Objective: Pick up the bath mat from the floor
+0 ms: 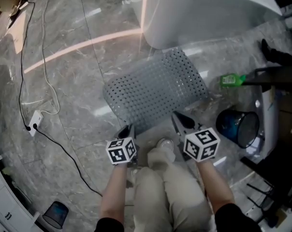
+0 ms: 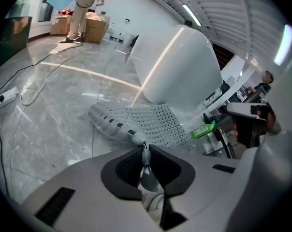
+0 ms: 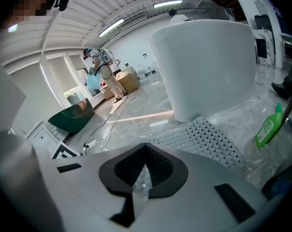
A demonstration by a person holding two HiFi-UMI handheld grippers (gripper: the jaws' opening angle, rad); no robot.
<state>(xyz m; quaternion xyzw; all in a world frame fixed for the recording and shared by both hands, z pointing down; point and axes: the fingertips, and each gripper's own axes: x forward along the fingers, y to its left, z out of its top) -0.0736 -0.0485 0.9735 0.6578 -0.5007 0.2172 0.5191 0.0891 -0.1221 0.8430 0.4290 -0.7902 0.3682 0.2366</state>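
Observation:
A translucent grey bath mat [image 1: 155, 88] full of small holes hangs lifted at its near edge while its far end lies by the white bathtub [image 1: 204, 13]. My left gripper [image 1: 128, 130] is shut on the mat's near left corner; in the left gripper view the mat [image 2: 136, 122] runs away from the pinched jaws [image 2: 145, 151]. My right gripper [image 1: 181, 122] is shut on the near right corner, and the right gripper view shows a clear strip of mat [image 3: 204, 137] caught between its jaws [image 3: 145, 170].
A green bottle [image 1: 231, 79] and a dark blue bucket [image 1: 238, 125] sit on the floor to the right. A cable and a white power strip [image 1: 35, 121] lie on the marble floor at left. A small dark bin [image 1: 55, 214] stands near left. A person [image 2: 83, 8] stands far off.

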